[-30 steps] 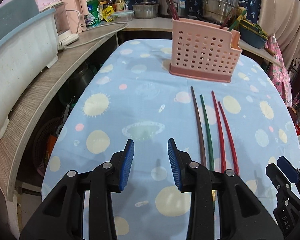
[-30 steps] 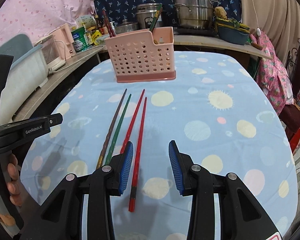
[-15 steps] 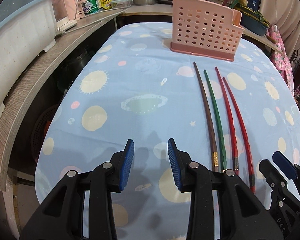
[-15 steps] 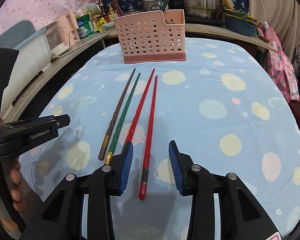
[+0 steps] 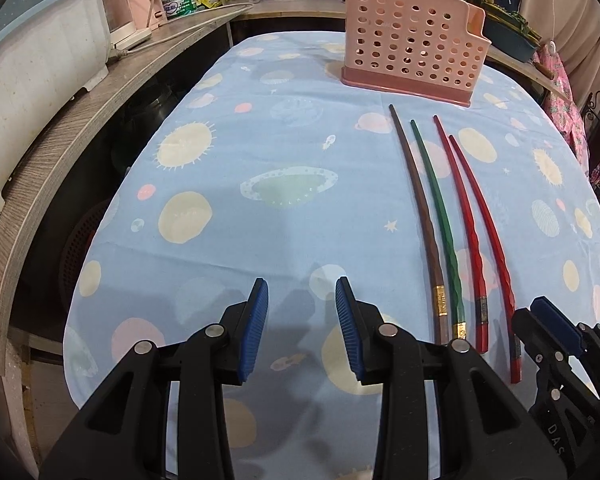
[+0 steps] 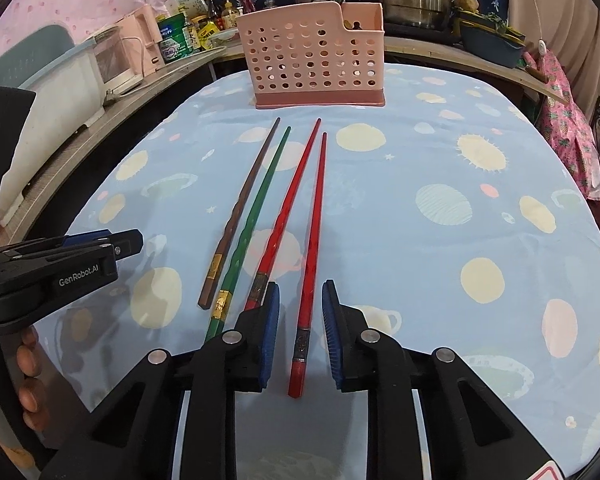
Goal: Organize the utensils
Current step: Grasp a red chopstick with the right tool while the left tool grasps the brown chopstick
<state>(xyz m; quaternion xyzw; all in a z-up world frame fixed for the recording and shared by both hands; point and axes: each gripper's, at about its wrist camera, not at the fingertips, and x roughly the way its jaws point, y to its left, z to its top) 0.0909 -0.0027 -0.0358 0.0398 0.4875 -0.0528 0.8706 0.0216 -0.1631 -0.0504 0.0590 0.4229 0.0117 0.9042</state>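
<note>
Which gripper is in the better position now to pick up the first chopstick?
Right. The right gripper already straddles the rightmost red chopstick, jaws just closing but not yet touching it. The left gripper hangs over bare tablecloth, beside the row.

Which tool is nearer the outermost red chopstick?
Right. The right tool straddles the outermost red chopstick, jaws just closing in, not yet gripping. The left tool hangs over bare cloth beside the brown chopstick.

Open tablecloth (image 5: 260,152) is seen across the left and centre of the frame; the way is blocked upper right by the pink basket (image 5: 412,60) and right by four chopsticks (image 5: 440,216).
</note>
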